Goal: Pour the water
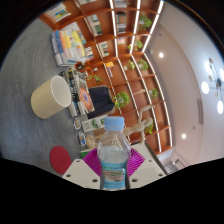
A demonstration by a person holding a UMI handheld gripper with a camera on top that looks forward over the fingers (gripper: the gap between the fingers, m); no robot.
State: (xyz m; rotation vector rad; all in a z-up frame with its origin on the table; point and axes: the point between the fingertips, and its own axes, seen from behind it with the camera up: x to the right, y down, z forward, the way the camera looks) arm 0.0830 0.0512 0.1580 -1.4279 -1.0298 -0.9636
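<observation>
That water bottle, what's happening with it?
A person's hand-held tongs are gripping a water bottle, one finger pressing each side. The whole view is tipped over, so the bottle seems to be tilting. A cream cup waits beyond it on the grey table. No water can be seen coming out yet.

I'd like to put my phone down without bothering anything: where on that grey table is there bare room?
Bare grey table lies between the cream cup and the colourful boxes, and again between the cup and the red round object. Crowded: the small items just beyond the cup. The fingers grip the water bottle.
</observation>
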